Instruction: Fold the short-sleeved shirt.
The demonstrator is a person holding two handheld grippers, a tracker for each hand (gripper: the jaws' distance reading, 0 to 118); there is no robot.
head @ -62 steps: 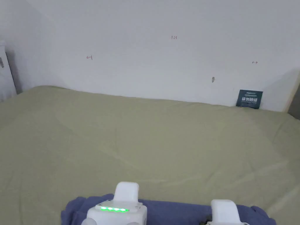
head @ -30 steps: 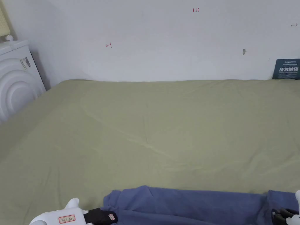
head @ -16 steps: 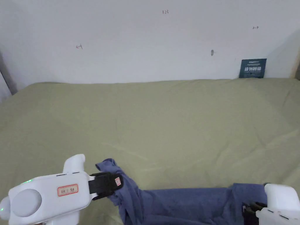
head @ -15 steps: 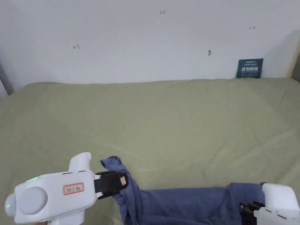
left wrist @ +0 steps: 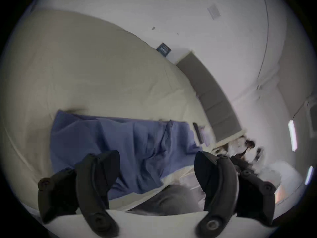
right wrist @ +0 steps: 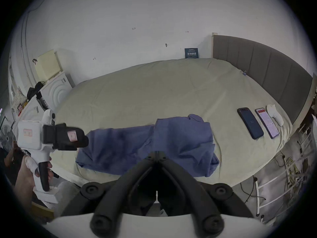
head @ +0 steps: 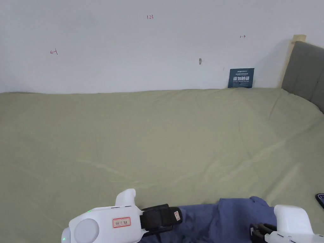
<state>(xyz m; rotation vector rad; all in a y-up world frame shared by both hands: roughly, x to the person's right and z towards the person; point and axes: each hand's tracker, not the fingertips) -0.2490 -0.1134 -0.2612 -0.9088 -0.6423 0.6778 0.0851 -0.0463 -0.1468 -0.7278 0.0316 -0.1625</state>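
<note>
the right gripper sat nearest, its jaws pressed together at the tips over the near part of the blue shirt; whether any cloth was pinched between them could not be told. in the head view its white body showed at the bottom right edge. the left gripper had its jaws spread wide apart with nothing between them, hovering over the shirt's near edge; in the right gripper view it pointed at the shirt's left end, held by a hand around its handle.

the shirt lay in a long crumpled band along the near edge of the bed, with a flap doubled over on its right part. to the right on the olive sheet lay two phones side by side and just beyond them a white sock. farther off stood the grey headboard, a dark card against the white wall, and a white appliance left of the bed.
</note>
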